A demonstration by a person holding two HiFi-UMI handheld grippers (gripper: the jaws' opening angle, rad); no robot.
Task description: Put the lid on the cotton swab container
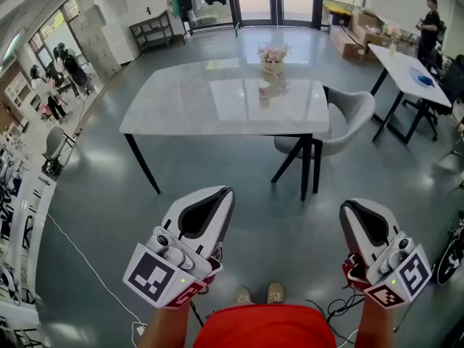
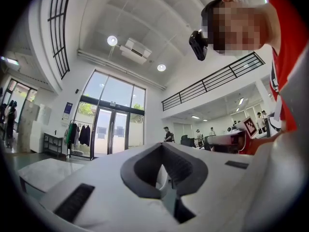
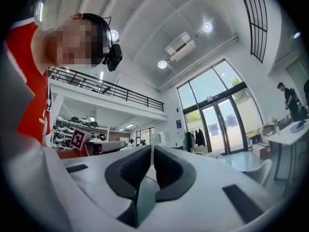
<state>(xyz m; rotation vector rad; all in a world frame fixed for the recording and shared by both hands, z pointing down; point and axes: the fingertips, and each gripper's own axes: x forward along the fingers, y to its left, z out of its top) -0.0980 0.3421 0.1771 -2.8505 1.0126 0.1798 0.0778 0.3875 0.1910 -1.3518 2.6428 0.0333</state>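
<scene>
A small pale container (image 1: 264, 89) stands on the white marble table (image 1: 181, 104), far in front of me; I cannot make out a lid at this distance. My left gripper (image 1: 224, 192) is held low near my body, short of the table, jaws shut with nothing between them. The right gripper (image 1: 349, 206) is held the same way at the right, jaws together and empty. In the left gripper view the left gripper (image 2: 162, 146) points up into the hall. In the right gripper view the right gripper (image 3: 150, 148) also points upward, away from the table.
A flower arrangement (image 1: 273, 55) sits on the table behind the container. A grey chair (image 1: 349, 116) is tucked at the table's right side. Another white table (image 1: 404, 65), cardboard boxes (image 1: 349, 40) and a person (image 1: 429, 20) are at the far right. Cables (image 1: 335, 308) lie on the floor by my feet.
</scene>
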